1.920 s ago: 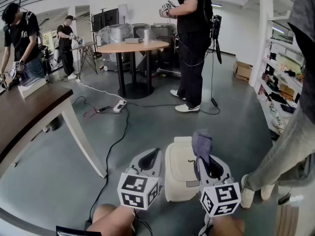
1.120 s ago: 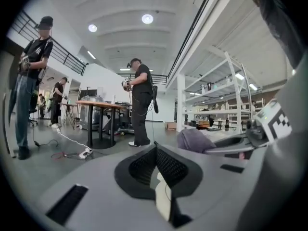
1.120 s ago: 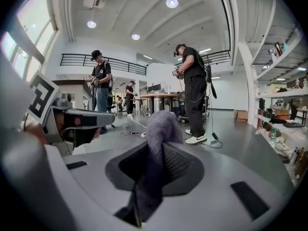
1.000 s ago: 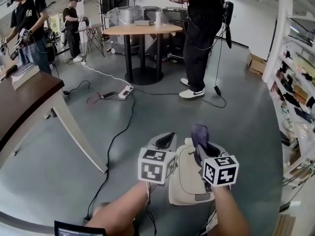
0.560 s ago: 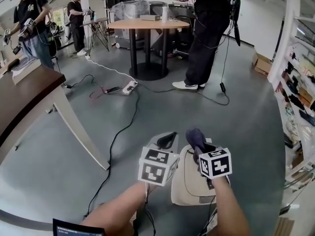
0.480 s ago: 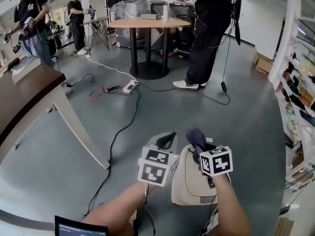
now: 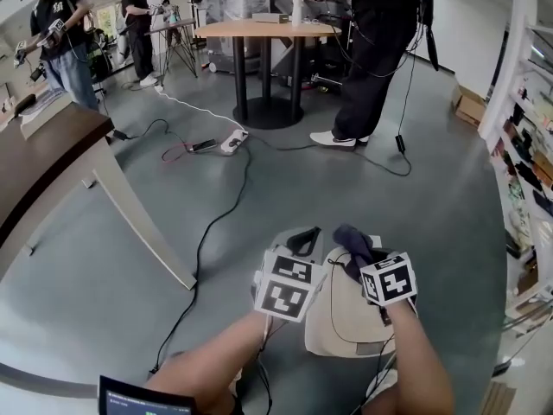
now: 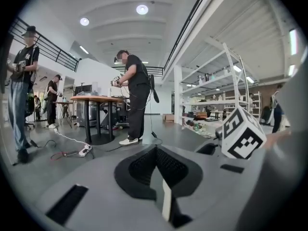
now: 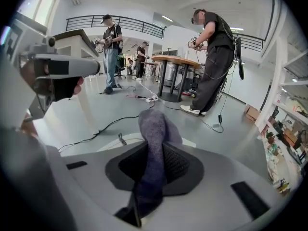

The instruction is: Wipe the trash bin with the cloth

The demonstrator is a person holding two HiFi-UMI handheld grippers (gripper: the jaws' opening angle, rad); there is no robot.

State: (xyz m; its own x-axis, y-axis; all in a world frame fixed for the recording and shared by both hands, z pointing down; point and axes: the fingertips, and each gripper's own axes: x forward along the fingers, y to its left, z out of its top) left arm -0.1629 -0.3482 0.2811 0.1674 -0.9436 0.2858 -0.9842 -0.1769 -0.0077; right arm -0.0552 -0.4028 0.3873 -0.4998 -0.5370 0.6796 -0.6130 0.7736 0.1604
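Grey-purple cloth (image 9: 153,129) is pinched between the jaws of the right gripper (image 9: 155,159). A short tuft of it sticks up past the tips, and its tail hangs back through the dark throat. In the head view this gripper hangs over the far part of the beige bin (image 7: 331,322), with the cloth above the lid's far right edge; whether cloth and lid touch cannot be told. In the right gripper view the pale lid shows just beyond and below the cloth.

The left gripper (image 8: 157,152) has its jaws pressed together with nothing between them. In the head view it sits just left of the bin's far left corner, close beside the right gripper. Its own view looks level across the room and does not show the bin.

The bin stands on a grey floor (image 7: 415,206). A black cable (image 7: 206,225) runs across the floor towards a round table (image 7: 263,28), and a person in black (image 7: 380,50) stands beside that table. A brown desk (image 7: 39,158) is at the left.
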